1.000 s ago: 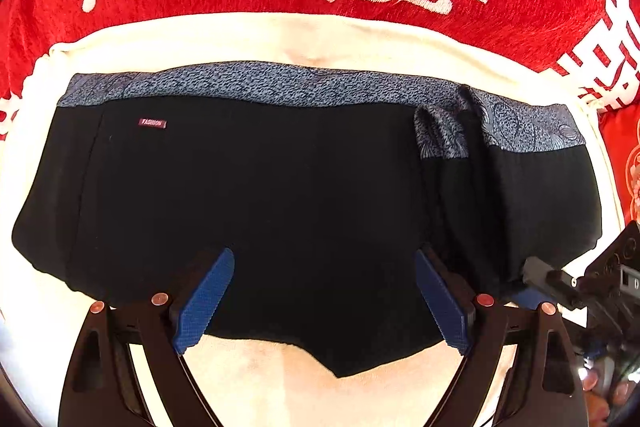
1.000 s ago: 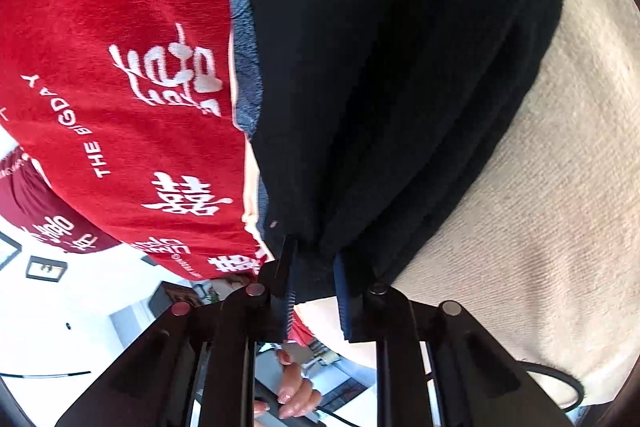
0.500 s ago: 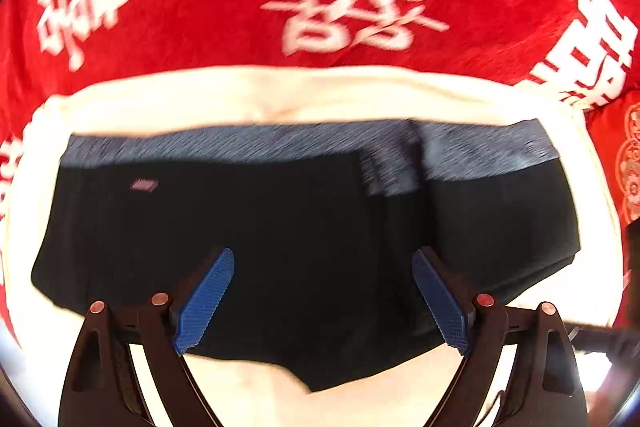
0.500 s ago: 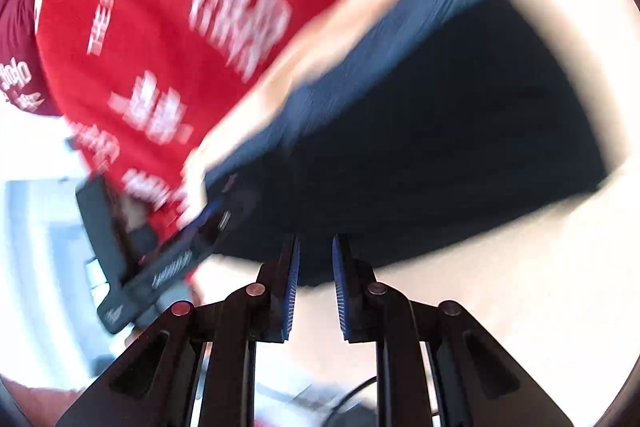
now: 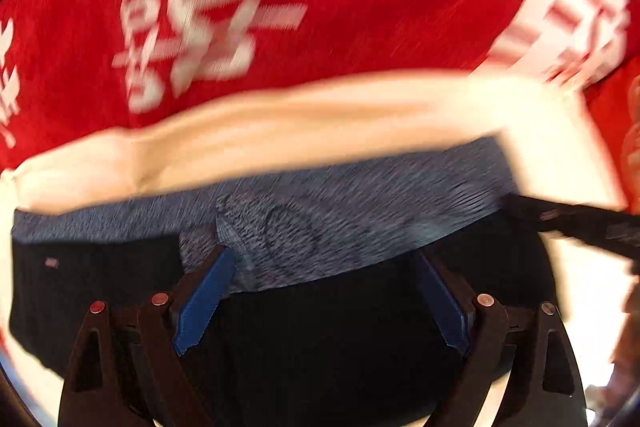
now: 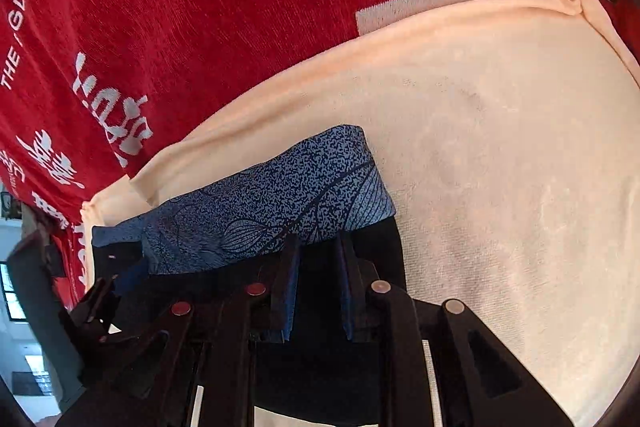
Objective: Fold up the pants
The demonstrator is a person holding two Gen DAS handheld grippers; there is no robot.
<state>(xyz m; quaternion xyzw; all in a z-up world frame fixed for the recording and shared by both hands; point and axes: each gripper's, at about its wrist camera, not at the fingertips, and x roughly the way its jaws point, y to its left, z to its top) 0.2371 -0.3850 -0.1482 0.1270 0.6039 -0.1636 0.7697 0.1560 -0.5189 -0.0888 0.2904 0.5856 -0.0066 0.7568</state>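
The black pants (image 5: 320, 347) with a blue-grey patterned waistband (image 5: 360, 227) lie on a cream towel (image 5: 320, 123); this view is blurred. My left gripper (image 5: 324, 291) hovers over them near the waistband, jaws wide open with nothing gripped. In the right wrist view the waistband's end (image 6: 272, 203) lies just ahead of my right gripper (image 6: 316, 279). Its jaws stand a narrow gap apart and are opening, with black cloth below but nothing pinched. The right gripper's body (image 5: 580, 227) shows at the left view's right edge.
A red blanket (image 6: 180, 7) with white characters lies under and beyond the towel (image 6: 500, 147). Bare towel stretches to the right of the pants. Part of a room shows at the far left edge.
The right gripper let go of the pants' edge, rolled and swung over the waistband's end. The left gripper slid towards the waistband, still open.
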